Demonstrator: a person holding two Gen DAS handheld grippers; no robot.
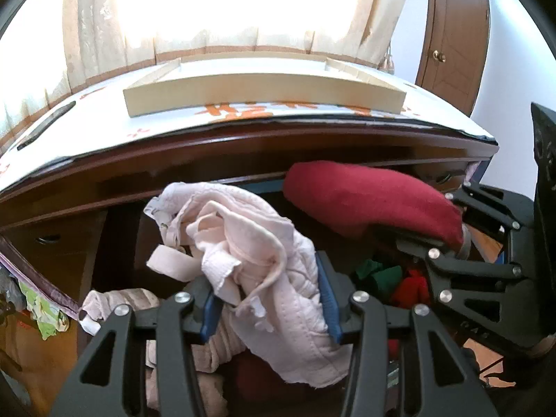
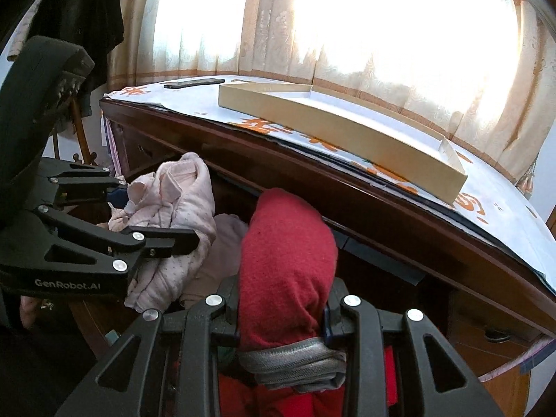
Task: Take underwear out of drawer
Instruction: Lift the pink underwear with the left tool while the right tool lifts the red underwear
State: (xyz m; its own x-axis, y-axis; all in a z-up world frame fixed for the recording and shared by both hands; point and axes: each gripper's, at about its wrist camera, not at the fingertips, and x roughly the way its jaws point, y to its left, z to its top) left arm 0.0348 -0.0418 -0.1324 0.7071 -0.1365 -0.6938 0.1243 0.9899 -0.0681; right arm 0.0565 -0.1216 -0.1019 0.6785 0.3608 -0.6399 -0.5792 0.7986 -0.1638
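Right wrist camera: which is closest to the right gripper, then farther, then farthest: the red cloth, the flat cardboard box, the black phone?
1. Red cloth underwear: clamped in the right gripper.
2. Flat tan cardboard box: on the desk, ahead and right.
3. Black phone: far back left on the desk.

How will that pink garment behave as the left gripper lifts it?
Probably floppy: the pink garment sags in crumpled folds around the left gripper. Its loose straps dangle, so they may snag on other clothes. It looks thin and quilted, so likely light.
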